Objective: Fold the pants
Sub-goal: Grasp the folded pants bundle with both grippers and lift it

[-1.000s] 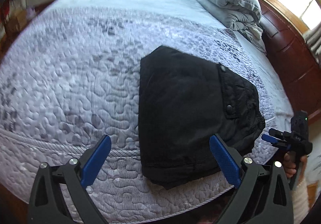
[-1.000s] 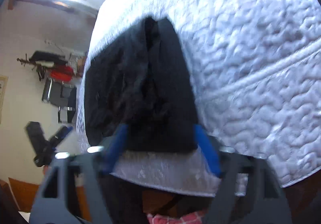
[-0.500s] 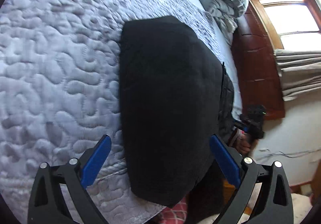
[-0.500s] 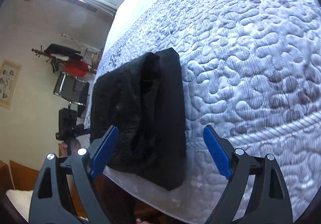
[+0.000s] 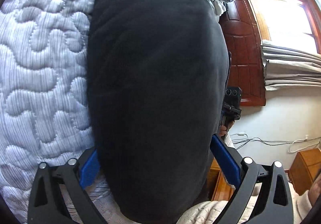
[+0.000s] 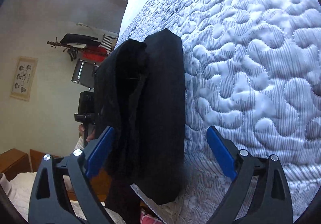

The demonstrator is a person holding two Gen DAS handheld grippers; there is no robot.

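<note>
Right in front of you, your left gripper [image 5: 154, 160] has its blue fingers [image 5: 225, 160] spread wide on both sides of the folded black pants [image 5: 154, 83], not squeezing them. Half a second ago the pants looked smaller; now they fill that view. Your right gripper [image 6: 158, 153] is opening, with the thick end of the pants [image 6: 160, 113] between its fingers but free. The pants lie at the near edge of the quilted bed [image 6: 250, 63], which has lots of open room beyond. Farther off hangs a wall picture [image 6: 23, 78]; its marks are too small to read.
</note>
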